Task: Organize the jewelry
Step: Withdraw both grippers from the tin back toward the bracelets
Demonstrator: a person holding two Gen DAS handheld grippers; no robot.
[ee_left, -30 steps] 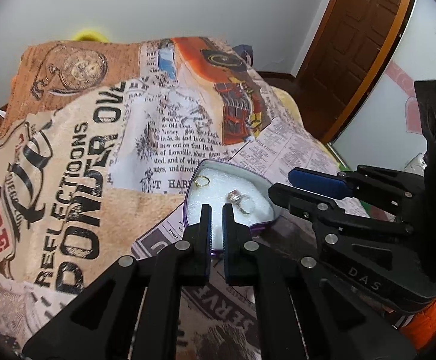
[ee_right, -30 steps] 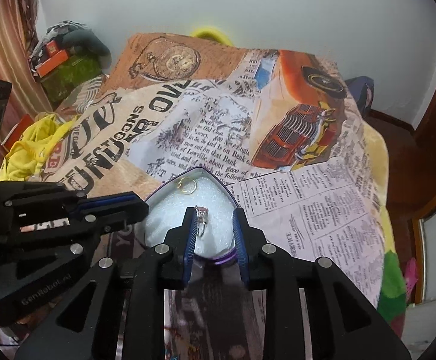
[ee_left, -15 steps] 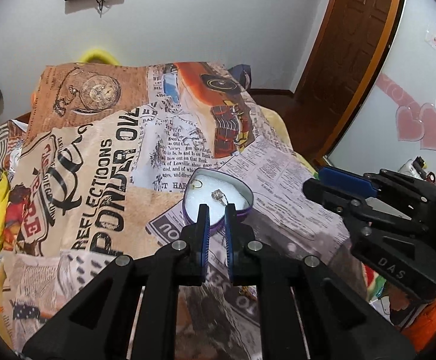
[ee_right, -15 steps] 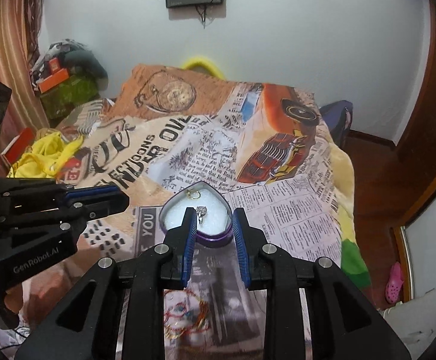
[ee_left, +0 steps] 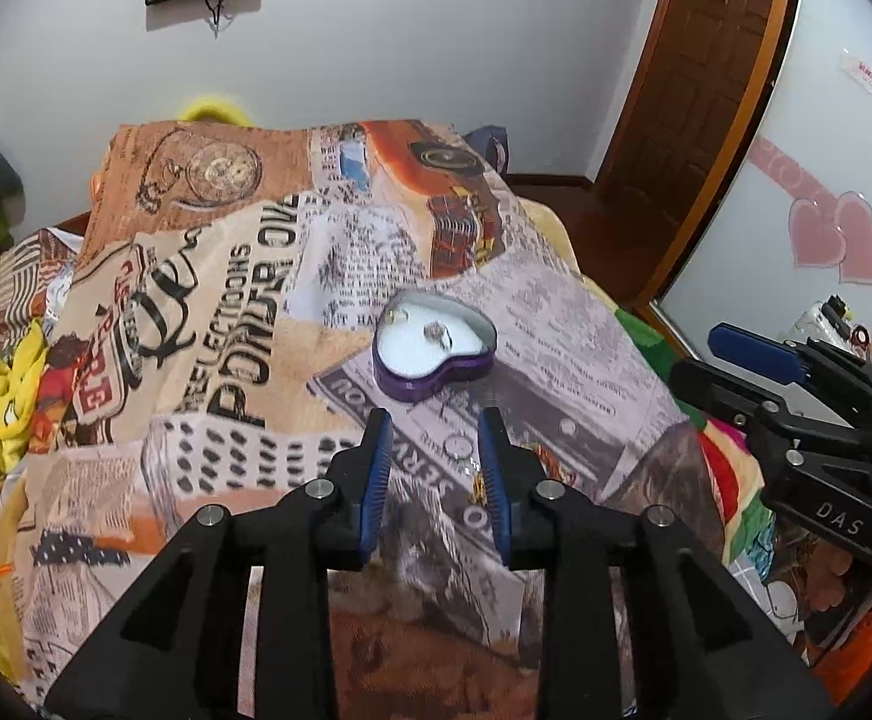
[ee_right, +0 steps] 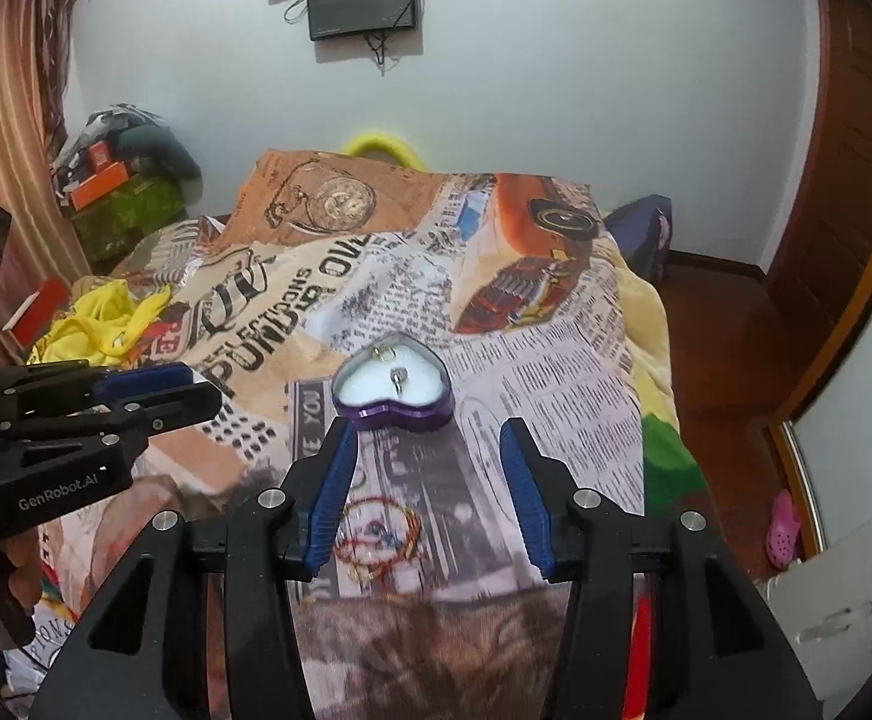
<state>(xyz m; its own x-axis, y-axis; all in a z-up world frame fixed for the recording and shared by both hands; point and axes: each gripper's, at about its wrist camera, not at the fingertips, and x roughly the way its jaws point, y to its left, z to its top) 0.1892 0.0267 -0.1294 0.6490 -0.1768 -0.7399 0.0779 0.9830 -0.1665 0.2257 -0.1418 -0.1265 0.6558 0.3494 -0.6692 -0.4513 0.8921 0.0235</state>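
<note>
Heart box point(ee_right: 393, 387) sits mid-bedspread point(ee_right: 556, 372), lid off, w/ silver ring point(ee_right: 399, 377) at centre and gold ring point(ee_right: 383, 353) at far rim, already sorted. Left gripper point(ee_left: 434, 456) and right gripper point(ee_right: 430, 480) hang nearside of box, jaws just opening, nothing between. Bracelets point(ee_right: 376, 534) lie loose on the spread nearside of box, under right gripper, likely next.
</note>
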